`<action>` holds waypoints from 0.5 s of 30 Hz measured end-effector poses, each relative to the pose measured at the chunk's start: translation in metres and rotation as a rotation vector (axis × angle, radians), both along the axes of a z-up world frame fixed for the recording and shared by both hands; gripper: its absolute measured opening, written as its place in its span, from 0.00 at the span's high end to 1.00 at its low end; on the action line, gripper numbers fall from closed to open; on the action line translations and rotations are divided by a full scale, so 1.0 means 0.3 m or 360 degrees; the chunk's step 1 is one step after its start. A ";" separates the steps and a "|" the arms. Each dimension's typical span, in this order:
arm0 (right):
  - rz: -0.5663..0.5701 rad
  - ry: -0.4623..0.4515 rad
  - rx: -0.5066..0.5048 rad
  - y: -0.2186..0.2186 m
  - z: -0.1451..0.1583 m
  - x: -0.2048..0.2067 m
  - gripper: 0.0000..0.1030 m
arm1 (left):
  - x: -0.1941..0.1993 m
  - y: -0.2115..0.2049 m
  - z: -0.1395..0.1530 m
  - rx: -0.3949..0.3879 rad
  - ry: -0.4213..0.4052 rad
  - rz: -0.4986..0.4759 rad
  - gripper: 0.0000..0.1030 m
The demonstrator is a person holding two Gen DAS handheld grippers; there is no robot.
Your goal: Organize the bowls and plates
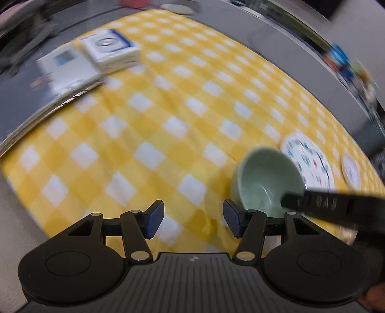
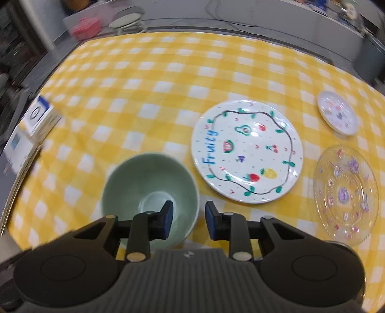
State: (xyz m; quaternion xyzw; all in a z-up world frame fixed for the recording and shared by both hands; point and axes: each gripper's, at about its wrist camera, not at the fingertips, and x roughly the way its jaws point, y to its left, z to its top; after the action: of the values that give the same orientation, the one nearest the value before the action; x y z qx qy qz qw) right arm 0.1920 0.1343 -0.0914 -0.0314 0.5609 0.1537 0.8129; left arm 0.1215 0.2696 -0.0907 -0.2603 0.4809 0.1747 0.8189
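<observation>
A pale green bowl [image 2: 149, 192] stands upright on the yellow checked tablecloth; it also shows in the left wrist view [image 1: 267, 183]. My right gripper [image 2: 189, 220] is open, its left finger inside the bowl and its right finger outside the rim. A white "Fruity" plate [image 2: 246, 151] lies right of the bowl and shows in the left wrist view [image 1: 308, 159]. A clear glass plate [image 2: 346, 192] and a small white plate [image 2: 338, 115] lie further right. My left gripper [image 1: 193, 221] is open and empty, left of the bowl.
Two white boxes [image 1: 91, 60] sit at the tablecloth's far left edge, also in the right wrist view [image 2: 31, 127]. A pink object [image 2: 85, 27] and a round lid [image 2: 126, 18] lie on the grey counter beyond the cloth.
</observation>
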 end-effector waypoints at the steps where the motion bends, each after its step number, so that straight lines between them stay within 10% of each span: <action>1: -0.0002 0.0008 0.0006 0.002 -0.006 0.001 0.82 | -0.008 0.006 0.011 0.0009 -0.0034 0.0036 0.35; 15: 0.0226 -0.0107 -0.0089 0.018 -0.008 -0.092 0.91 | -0.013 0.014 0.022 0.0026 -0.0038 0.0005 0.36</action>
State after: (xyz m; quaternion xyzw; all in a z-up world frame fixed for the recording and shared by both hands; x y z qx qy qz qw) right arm 0.1645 0.1398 -0.0939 -0.0989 0.5337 0.1940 0.8172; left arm 0.1175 0.2739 -0.0842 -0.2562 0.4692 0.1767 0.8264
